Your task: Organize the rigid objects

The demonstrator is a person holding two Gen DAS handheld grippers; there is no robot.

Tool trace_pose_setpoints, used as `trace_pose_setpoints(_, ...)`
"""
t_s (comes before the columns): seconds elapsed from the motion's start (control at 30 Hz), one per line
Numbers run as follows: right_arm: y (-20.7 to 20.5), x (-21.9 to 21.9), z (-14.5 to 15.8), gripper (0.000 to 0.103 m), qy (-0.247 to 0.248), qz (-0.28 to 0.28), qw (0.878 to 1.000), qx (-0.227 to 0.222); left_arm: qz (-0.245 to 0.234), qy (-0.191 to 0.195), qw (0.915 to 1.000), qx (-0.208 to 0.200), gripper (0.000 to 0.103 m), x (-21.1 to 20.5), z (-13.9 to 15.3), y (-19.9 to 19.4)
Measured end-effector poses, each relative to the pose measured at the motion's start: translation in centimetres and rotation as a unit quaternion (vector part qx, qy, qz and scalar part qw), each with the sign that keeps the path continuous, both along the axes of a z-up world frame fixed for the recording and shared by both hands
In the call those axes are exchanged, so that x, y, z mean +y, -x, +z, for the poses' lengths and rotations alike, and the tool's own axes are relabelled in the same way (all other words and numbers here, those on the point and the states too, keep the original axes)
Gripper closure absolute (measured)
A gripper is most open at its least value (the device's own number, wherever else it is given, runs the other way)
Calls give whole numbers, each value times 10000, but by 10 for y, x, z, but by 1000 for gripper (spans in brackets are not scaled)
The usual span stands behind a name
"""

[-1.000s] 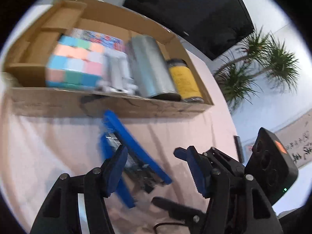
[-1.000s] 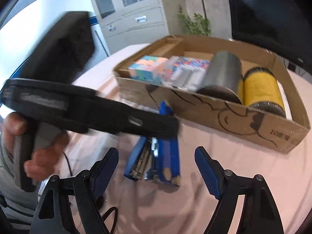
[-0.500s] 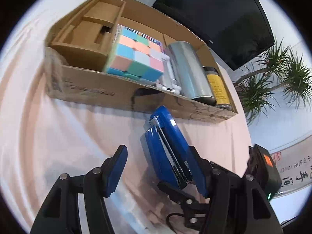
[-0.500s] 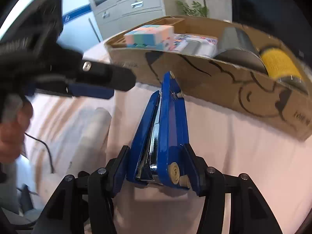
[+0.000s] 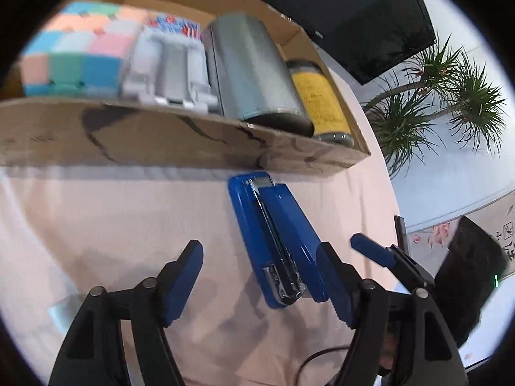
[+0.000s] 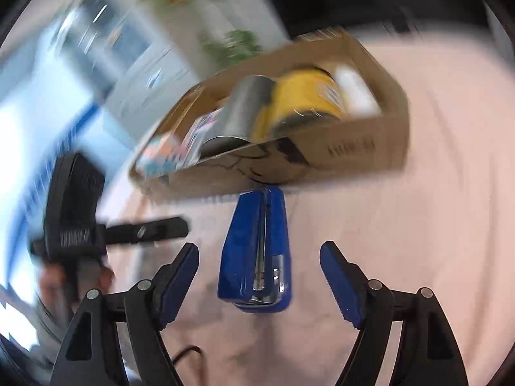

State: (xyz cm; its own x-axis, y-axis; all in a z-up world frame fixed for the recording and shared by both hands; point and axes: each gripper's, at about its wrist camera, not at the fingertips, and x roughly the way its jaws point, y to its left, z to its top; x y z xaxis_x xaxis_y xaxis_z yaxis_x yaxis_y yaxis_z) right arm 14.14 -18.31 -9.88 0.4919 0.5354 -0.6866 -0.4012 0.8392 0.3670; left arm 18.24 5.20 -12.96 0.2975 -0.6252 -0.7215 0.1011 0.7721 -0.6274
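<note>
A blue stapler [image 5: 273,238] lies on its side on the pink cloth, just in front of the cardboard box [image 5: 161,138]. It also shows in the right wrist view [image 6: 257,251], lying between my right gripper's spread fingers. My right gripper [image 6: 259,276] is open around its near end without gripping it. My left gripper [image 5: 260,276] is open; its right finger [image 5: 331,280] is close beside the stapler. The box [image 6: 354,148] holds a pastel puzzle cube [image 5: 77,51], a grey plastic part [image 5: 170,70], a silver can [image 5: 251,67] and a yellow jar [image 5: 318,96].
The pink cloth [image 5: 96,225] covers the table. A black monitor [image 5: 338,9] and potted plants [image 5: 444,96] stand behind the box. The other hand-held gripper shows at the left of the right wrist view [image 6: 77,209], which is blurred.
My right gripper, closed around the stapler half a second ago, has opened and the stapler lies on the cloth. My left gripper has moved closer to the box. The right view has tilted.
</note>
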Motion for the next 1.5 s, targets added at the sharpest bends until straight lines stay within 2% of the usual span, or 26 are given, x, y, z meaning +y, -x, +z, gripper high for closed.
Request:
trace_pose_setpoints(0.07, -1, 22, -3, 33, 352, 240, 9991, -31, -24, 150, 9999, 68, 31, 2, -6, -1)
trace_pose_setpoints(0.13, -5, 40, -14, 54, 542, 296, 9980, 159, 1, 237, 9996, 134, 31, 3, -12, -3)
trace_pose_setpoints(0.17, -5, 44, -18, 56, 626, 240, 9975, 202, 17, 278, 9995, 156, 31, 5, -15, -4)
trace_pose_setpoints(0.23, -8, 50, -20, 72, 794, 34, 9968, 29, 18, 354, 9991, 224, 31, 6, -19, -4)
trace_pose_setpoints(0.33, -17, 42, -26, 76, 177, -47, 9990, 411, -32, 496, 9982, 325, 31, 8, -23, -4)
trace_pose_setpoints(0.4, -22, 31, -32, 76, -575, -107, 9944, 878, -77, 557, 9977, 391, 31, 12, -26, -2)
trace_pose_setpoints(0.43, -24, 27, -36, 77, -997, -142, 9880, 1167, -95, 590, 9974, 406, 33, 13, -26, -1)
trace_pose_setpoints(0.47, -26, 25, -40, 77, -1333, -167, 9813, 1375, -128, 659, 9970, 383, 45, 15, -25, 1)
trace_pose_setpoints(0.5, -28, 25, -47, 78, -1739, -157, 9706, 1659, -177, 741, 9965, 350, 50, 16, -23, 3)
trace_pose_setpoints(0.57, -31, 32, -55, 80, -2072, -86, 9584, 1961, -134, 559, 9980, 251, 53, 20, -15, 10)
trace_pose_setpoints(0.67, -26, 50, -35, 80, -1941, 89, 9672, 1634, 32, 559, 9984, 21, 53, 35, 9, 18)
trace_pose_setpoints(0.8, -23, 66, 17, 80, -2039, 367, 9731, 1009, 206, 352, 9969, -675, 54, 59, 69, 16)
trace_pose_setpoints(0.87, -37, 77, 43, 80, -2097, 462, 9743, 686, 228, 185, 9944, -1010, 54, 71, 100, 1)
trace_pose_setpoints(1.0, -86, 104, 96, 80, -2020, 530, 9779, 134, 192, -53, 9916, -1279, 54, 97, 146, -57)
trace_pose_setpoints(1.07, -123, 125, 110, 80, -2095, 495, 9764, 187, 181, -178, 9915, -1280, 54, 107, 156, -90)
trace_pose_setpoints(1.17, -169, 143, 113, 80, -2107, 436, 9757, 408, 201, -147, 9943, -1036, 54, 121, 146, -134)
trace_pose_setpoints(1.23, -202, 155, 111, 80, -2020, 363, 9766, 636, 174, -42, 9969, -772, 54, 130, 120, -160)
trace_pose_setpoints(1.33, -236, 164, 85, 80, -1777, 129, 9781, 1073, 198, 142, 9992, -315, 54, 135, 80, -186)
trace_pose_setpoints(1.5, -251, 169, 39, 80, -1609, -203, 9741, 1578, 133, 135, 9998, -6, 53, 135, 40, -198)
